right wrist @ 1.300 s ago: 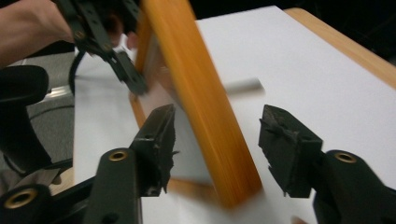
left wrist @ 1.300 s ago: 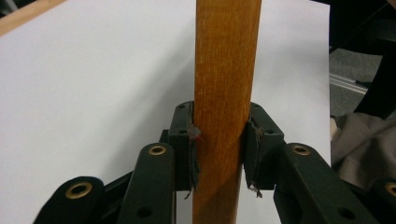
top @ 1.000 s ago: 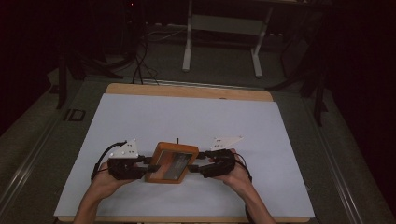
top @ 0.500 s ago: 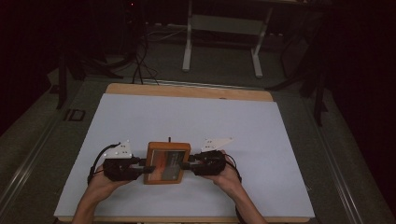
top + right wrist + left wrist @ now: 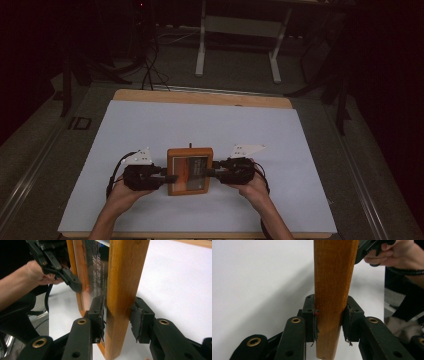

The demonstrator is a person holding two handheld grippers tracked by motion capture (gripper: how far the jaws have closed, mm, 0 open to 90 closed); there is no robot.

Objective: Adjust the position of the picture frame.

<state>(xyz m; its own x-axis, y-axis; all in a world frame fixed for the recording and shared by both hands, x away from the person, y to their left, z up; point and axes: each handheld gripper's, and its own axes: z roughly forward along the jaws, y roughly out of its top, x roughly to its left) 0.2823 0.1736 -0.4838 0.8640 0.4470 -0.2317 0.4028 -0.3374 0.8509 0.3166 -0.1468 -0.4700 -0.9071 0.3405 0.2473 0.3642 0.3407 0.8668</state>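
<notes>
Clamped by left gripper (image 5: 167,178) and right gripper (image 5: 212,174): orange-brown wooden rectangular frame (image 5: 189,170), above white table sheet (image 5: 150,125).

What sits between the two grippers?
A wooden picture frame, clamped at opposite sides by the left gripper and right gripper, in the high view.

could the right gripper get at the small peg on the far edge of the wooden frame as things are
Probably not right now: the right gripper is shut on the wooden frame at its right edge. The peg itself stands clear, so letting go would free the way.
</notes>
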